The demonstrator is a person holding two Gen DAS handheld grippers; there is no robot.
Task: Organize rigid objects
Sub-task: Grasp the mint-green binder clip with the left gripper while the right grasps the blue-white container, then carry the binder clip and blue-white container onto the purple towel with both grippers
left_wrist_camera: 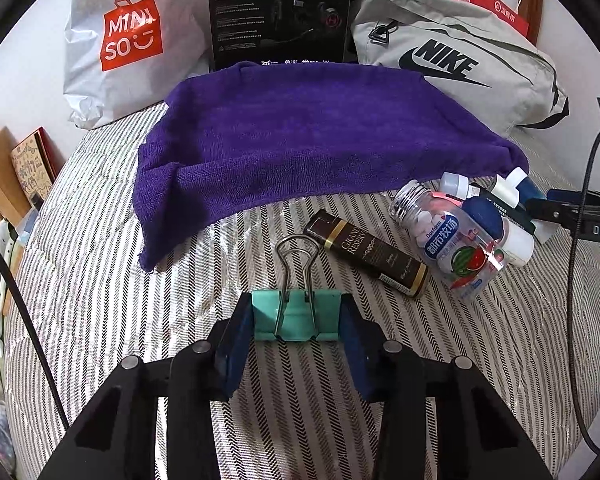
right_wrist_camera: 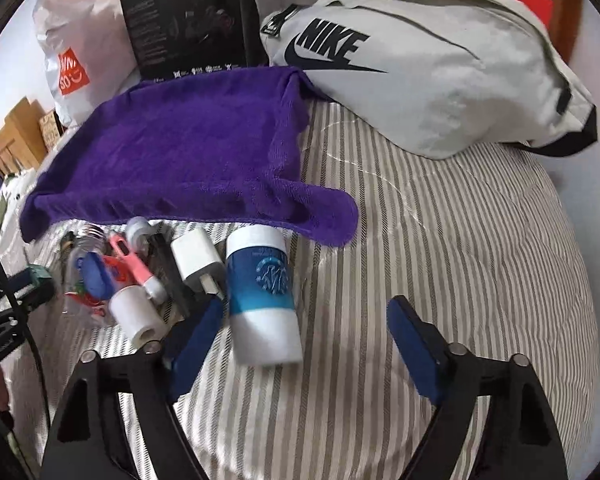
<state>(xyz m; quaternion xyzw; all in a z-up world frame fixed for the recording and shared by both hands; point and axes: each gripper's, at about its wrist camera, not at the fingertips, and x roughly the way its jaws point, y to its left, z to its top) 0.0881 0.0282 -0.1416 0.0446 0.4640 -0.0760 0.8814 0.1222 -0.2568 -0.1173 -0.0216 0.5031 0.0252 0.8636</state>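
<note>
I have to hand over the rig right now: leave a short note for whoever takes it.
Left gripper: shut on the teal binder clip, on the striped bedspread.
Right gripper: open, straddling the blue-and-white bottle, pads not on it.
Dark Grand Reserve tube, candy jar, white charger and the small bottles lie heaped below the purple towel.
Done: nothing on the towel.
Left: everything; the towel looks like the likely target.

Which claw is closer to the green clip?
Left. The left gripper is shut on the green clip. The right gripper is off beside the pile, open around a blue and white bottle.
</note>
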